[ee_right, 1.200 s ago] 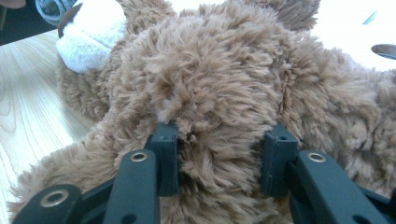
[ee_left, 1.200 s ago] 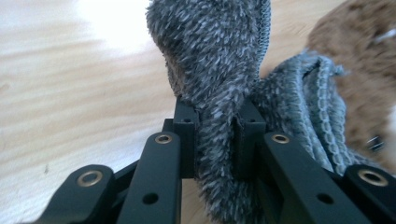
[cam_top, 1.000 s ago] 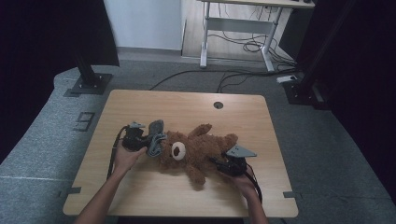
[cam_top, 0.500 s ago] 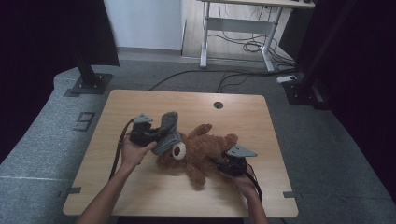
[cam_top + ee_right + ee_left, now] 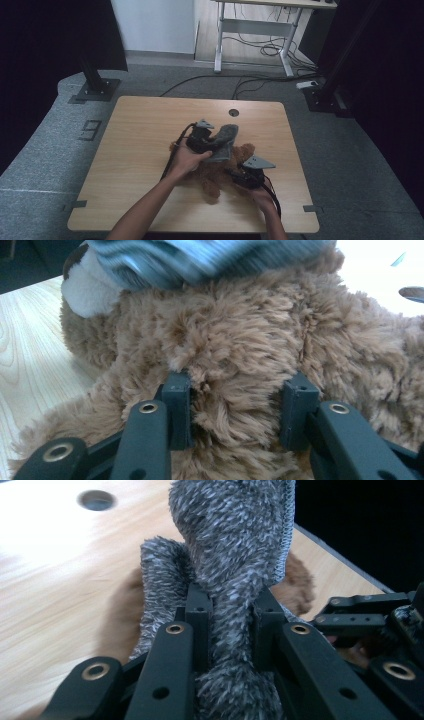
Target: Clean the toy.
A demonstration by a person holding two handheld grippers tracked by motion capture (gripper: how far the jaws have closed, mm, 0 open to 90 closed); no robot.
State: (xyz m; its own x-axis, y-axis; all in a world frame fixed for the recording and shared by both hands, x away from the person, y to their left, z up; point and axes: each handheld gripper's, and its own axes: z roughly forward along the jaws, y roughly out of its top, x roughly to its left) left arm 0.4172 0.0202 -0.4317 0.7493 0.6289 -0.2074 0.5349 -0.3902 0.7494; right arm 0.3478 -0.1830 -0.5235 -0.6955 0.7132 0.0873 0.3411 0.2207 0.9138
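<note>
The left gripper pinches a bunched fold of grey cloth between its jaws, the cloth rising ahead of the fingertips and trailing below them. Beyond and beneath it lies the brown bear on the table. The right gripper has its jaws pressed into the bear's fur, clamped on a thick tuft of its body, with the bear's pale muzzle up and to the left of the fingertips.

The likeliest trouble is the cloth slipping: the pinch takes only a narrow twisted fold, and the fluffy pile is soft, so a pull could draw it out through the jaws. A loose end hanging below the left gripper may also snag on the bear and drag it. On the right, the hold seems to be on fur and stuffing rather than anything firm, so a sideways tug from the cloth could roll the bear or pull the tuft free. The two grippers are near each other, and their cables could foul.
</note>
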